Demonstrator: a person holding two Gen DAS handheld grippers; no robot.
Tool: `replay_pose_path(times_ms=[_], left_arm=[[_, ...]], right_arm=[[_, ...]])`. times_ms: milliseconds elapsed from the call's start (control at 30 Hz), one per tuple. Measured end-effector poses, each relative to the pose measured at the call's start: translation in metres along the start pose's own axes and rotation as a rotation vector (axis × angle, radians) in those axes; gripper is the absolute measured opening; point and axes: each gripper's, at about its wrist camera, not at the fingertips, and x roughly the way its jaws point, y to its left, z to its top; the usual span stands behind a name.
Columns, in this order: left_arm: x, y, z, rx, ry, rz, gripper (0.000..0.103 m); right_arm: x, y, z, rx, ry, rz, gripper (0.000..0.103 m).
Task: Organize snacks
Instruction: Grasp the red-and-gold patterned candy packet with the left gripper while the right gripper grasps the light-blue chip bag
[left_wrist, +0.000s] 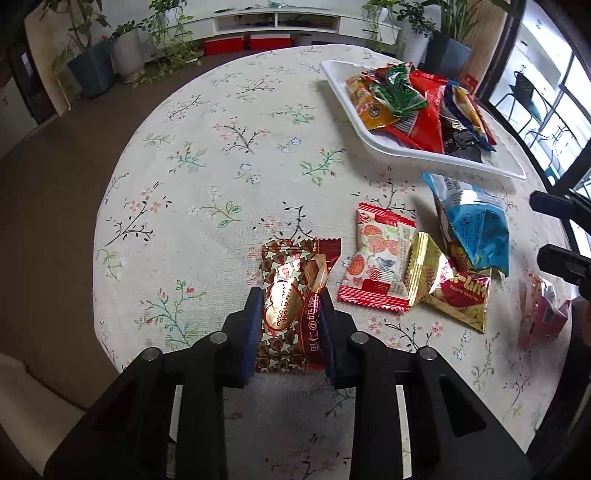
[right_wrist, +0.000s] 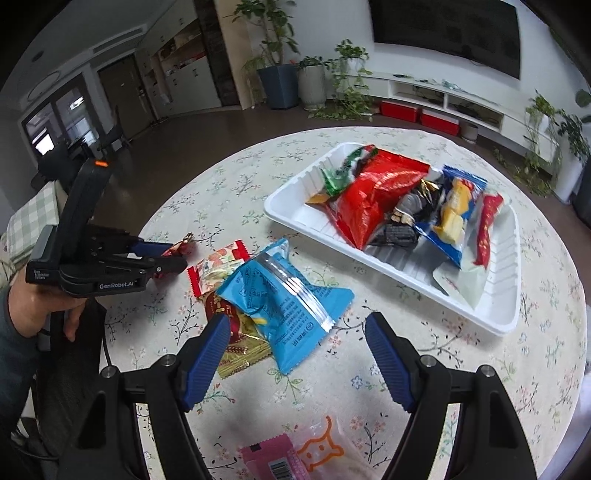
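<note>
Snacks lay scattered on the floral-clothed desk (left_wrist: 221, 155). The left hand-held gripper (left_wrist: 290, 295) was clamped on a brown-and-red nut candy packet (left_wrist: 291, 280) at the near left, its blue pads pressing the wrapper's sides. The right hand-held gripper (right_wrist: 295, 325) hovered with its jaws wide apart above a blue packet (right_wrist: 280, 299), not touching it. Beside the blue packet lay a red-and-white packet (left_wrist: 380, 258) and a gold packet (left_wrist: 443, 284). At the far right, a white tray (right_wrist: 491, 314) held a pile of assorted snacks.

One white tray (right_wrist: 491, 314); roughly seven packets in it, overlapping. Five loose packets on the worktop (left_wrist: 221, 155).
</note>
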Motion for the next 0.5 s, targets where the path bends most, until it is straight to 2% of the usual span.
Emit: replay_pose_path(times_ms=[267, 500], left_arm=[[-0.007, -0.001, -0.003, 0.015, -0.005, -0.048, 0.025], [-0.008, 0.006, -0.007, -0.023, -0.008, -0.110, 0.025]], right_arm=[[0.020, 0.016, 0.004, -0.153, 0.055, 0.046, 0.069], [0.046, 0.017, 0.021, -0.235, 0.111, 0.027, 0.069]])
